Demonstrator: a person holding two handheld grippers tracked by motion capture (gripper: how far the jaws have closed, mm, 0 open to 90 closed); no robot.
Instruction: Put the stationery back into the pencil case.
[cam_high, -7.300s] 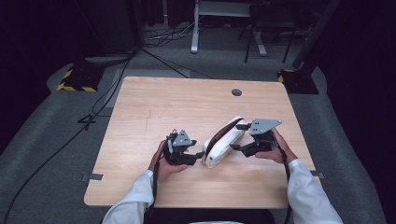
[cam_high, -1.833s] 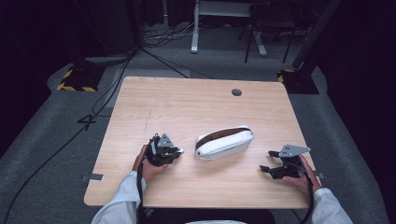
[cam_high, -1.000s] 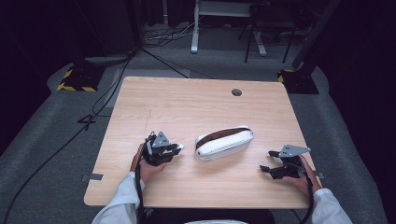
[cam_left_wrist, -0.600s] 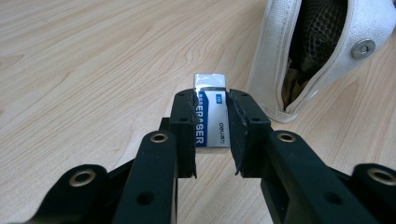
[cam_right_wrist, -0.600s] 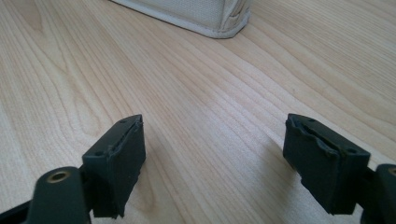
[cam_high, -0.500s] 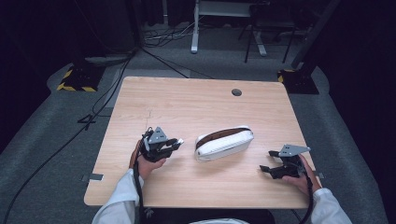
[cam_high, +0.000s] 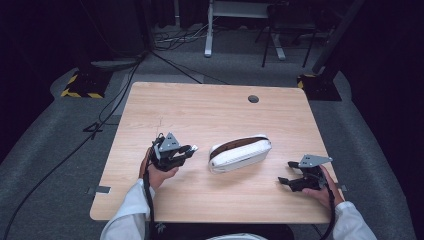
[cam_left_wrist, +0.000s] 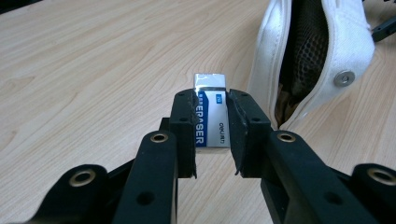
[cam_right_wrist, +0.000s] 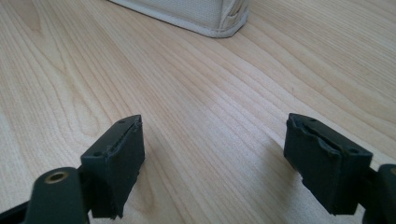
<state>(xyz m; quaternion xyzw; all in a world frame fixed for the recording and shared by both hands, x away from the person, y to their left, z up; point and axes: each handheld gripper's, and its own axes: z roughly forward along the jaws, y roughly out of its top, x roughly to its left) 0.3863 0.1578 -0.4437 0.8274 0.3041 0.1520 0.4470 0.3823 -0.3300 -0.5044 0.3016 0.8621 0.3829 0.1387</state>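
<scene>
A pale wooden table (cam_high: 200, 115) stands on grey carpet (cam_high: 45, 165).

Light wooden table (cam_high: 210, 112), round hole (cam_high: 253, 99) near far edge; white pouch (cam_high: 240, 153) lying mid-table.

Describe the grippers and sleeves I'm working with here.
Both the left gripper and right gripper are black, two-jawed, each topped by a grey triangular plate and trailing a black cable. Brass-coloured rivets dot the jaw arms. The person wears white sleeves.
</scene>
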